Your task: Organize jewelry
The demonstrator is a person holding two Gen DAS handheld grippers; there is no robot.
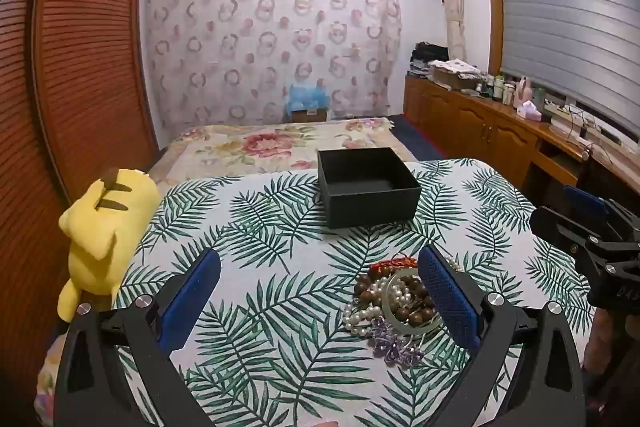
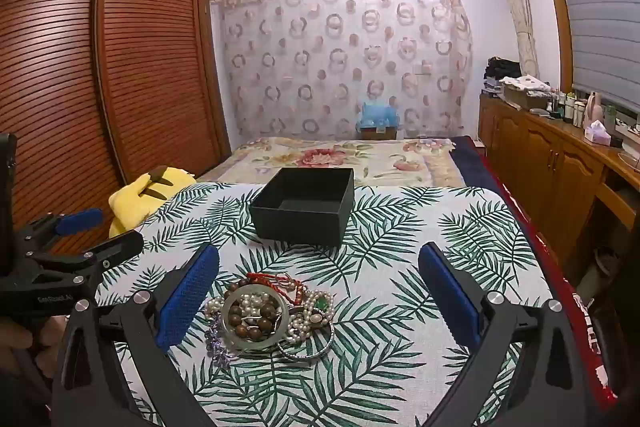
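Beside left hand-held gripper (image 1: 320,267) fingertip: jewelry pile (image 1: 394,303).

Each view is taken from behind its own spread fingers, low over the table (image 1: 256,307) and aimed toward the far curtain. The jewelry (image 1: 394,307) is seen close by the right finger in the left view, by the left finger in the right view (image 2: 268,315). Box (image 1: 366,187), bed and curtain are shared.
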